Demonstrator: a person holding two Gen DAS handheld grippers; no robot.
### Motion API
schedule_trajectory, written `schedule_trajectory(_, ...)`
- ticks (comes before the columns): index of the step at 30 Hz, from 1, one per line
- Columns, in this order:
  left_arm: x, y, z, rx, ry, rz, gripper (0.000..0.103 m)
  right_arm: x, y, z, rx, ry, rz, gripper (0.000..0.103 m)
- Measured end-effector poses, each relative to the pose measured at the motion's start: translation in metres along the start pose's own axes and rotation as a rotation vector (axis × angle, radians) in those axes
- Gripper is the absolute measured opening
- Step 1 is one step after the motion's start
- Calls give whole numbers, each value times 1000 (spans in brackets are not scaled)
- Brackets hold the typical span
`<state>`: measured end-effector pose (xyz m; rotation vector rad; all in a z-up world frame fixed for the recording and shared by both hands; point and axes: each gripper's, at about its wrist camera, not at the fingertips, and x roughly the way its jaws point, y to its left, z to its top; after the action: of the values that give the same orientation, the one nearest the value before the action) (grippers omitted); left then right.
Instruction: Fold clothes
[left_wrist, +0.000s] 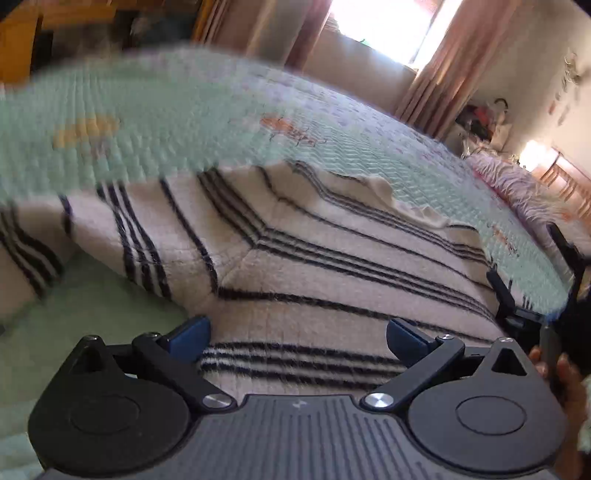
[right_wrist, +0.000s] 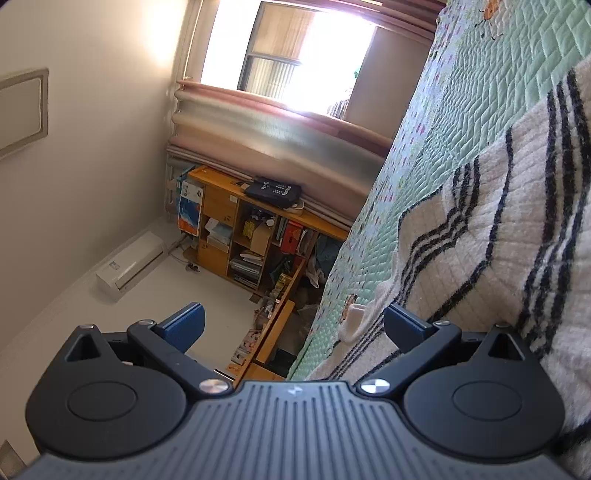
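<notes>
sweater (left_wrist: 332, 258) on quilt (left_wrist: 184, 103) | shelf (right_wrist: 236, 236) beside bed, under window (right_wrist: 295, 48)

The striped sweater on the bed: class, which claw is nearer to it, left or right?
Left. The left claw hangs open directly over the striped sweater. The right claw, also open, sits off its edge, pointing toward the shelves.

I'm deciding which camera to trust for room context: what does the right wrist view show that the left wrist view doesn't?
Only the right wrist view shows the wooden shelf unit, the wall air conditioner and the open right hand-held gripper close up. Only the left wrist view shows the open left hand-held gripper and the person's hand. Both show the striped cream garment on the green quilt, and the window.
</notes>
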<state>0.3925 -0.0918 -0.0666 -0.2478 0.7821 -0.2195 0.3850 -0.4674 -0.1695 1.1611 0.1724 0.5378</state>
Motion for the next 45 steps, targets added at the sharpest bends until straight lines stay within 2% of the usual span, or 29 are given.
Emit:
schedule_trajectory(2, -8, 0, -7, -16, 6, 8, 93, 0, 1, -1, -6, 1, -3, 102)
schedule_trajectory(4, -15, -1, -14, -32, 12, 17, 103, 0, 3, 0, -2, -2, -4, 102)
schedule_trajectory(7, -27, -2, -24, -56, 21, 29, 102, 0, 3, 0, 3, -5, -5, 102)
schedule_trajectory(8, -31, -2, -28, -63, 24, 33, 101, 0, 3, 0, 2, -5, -4, 102)
schedule_trajectory(9, -31, 5, -34, -98, 27, 27, 95, 0, 2, 0, 3, -5, -2, 102)
schedule_trajectory(11, -47, 6, -45, -99, -58, 11, 95, 0, 1, 0, 4, -6, 1, 102)
schedule_trajectory(14, -66, -6, -51, -104, -102, -85, 102, -1, -1, 0, 13, -12, 5, 102)
schedule_trajectory(16, -75, -14, -57, -103, -129, -166, 102, -2, -2, -1, 18, -13, 7, 102)
schedule_trajectory(17, -70, -14, -61, -90, -120, -135, 102, -2, -3, -1, 21, -14, 9, 102)
schedule_trajectory(19, -36, 0, -66, -108, -58, 7, 101, -3, -3, -1, 23, -16, 11, 102)
schedule_trajectory(24, -66, 18, -59, -221, -137, -55, 101, -4, -4, -1, 26, -19, 12, 102)
schedule_trajectory(26, -90, 24, -61, -216, -260, -78, 102, -5, -3, 0, 28, -20, 13, 102)
schedule_trajectory(27, -101, 30, -64, -230, -319, -54, 102, -5, -3, 0, 31, -21, 15, 102)
schedule_trajectory(29, -115, 56, -70, -356, -382, 17, 102, -6, -5, 1, 36, -24, 18, 102)
schedule_trajectory(33, -119, 134, -96, -800, -378, -11, 102, -7, -6, 0, 36, -25, 18, 102)
schedule_trajectory(35, -130, 154, -114, -942, -438, 25, 102, -7, -7, 1, 33, -24, 17, 102)
schedule_trajectory(38, -147, 163, -131, -1002, -520, 89, 102, -7, -7, 1, 32, -23, 15, 102)
schedule_trajectory(41, -151, 170, -141, -1029, -575, 116, 102, -7, -7, 0, 28, -21, 14, 102)
schedule_trajectory(43, -139, 177, -133, -1013, -568, 121, 102, -7, -6, 0, 27, -20, 12, 102)
schedule_trajectory(45, -138, 174, -132, -959, -593, 141, 102, -7, -5, 0, 26, -20, 11, 103)
